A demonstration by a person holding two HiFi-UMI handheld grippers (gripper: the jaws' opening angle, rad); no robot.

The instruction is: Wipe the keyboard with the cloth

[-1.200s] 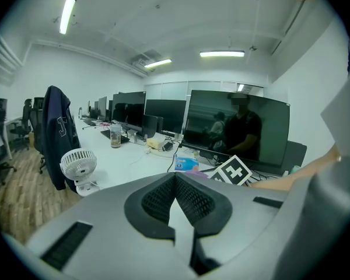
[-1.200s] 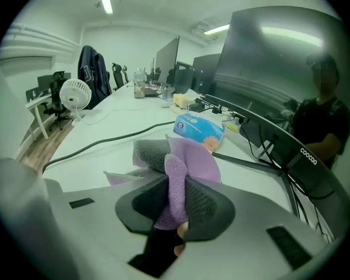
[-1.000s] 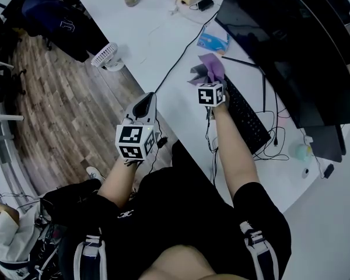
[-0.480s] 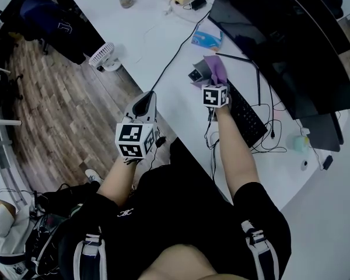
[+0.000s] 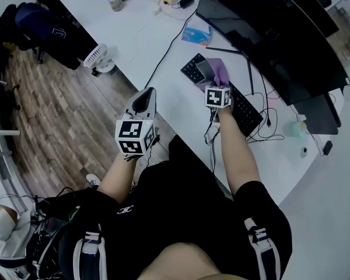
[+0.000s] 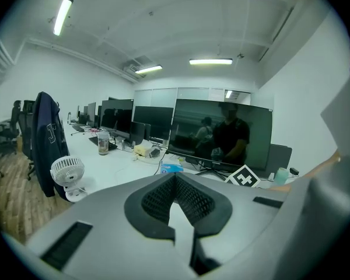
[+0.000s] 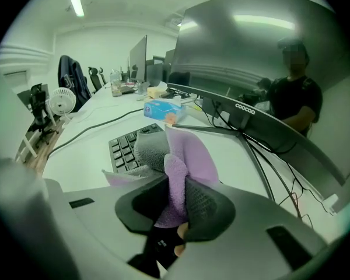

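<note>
- The right gripper (image 5: 213, 79) is clamped on the cloth (image 5: 218, 70). In the right gripper view a bunched fold of the purple cloth (image 7: 185, 151) is pinched between the dark pads of the right gripper (image 7: 175, 198), and the rest fans out ahead of the jaws with a grey side turned up.
- The keyboard (image 5: 245, 112) lies on the white desk (image 5: 157, 45) in front of the big dark monitor (image 5: 268, 34). In the head view its long axis runs on a diagonal from upper left to lower right, about parallel to the monitor's front and the near desk edge.
- We see the cloth held over the upper-left part of the keyboard. A short stretch of keys shows past it at that end, and the longer run of keys trails down-right beside the person's forearm.
- In the right gripper view, rows of keys on the keyboard (image 7: 122, 151) show just left of the cloth and run away from the camera. We cannot tell whether the cloth presses on the keys.
- The left gripper (image 5: 144, 100) is held off the desk near its edge, well apart from the keyboard. In its own view, the jaws of the left gripper (image 6: 175, 198) meet at the tips with nothing between them.
- A blue tissue pack (image 5: 196, 35) sits beyond the keyboard's upper-left end.
</note>
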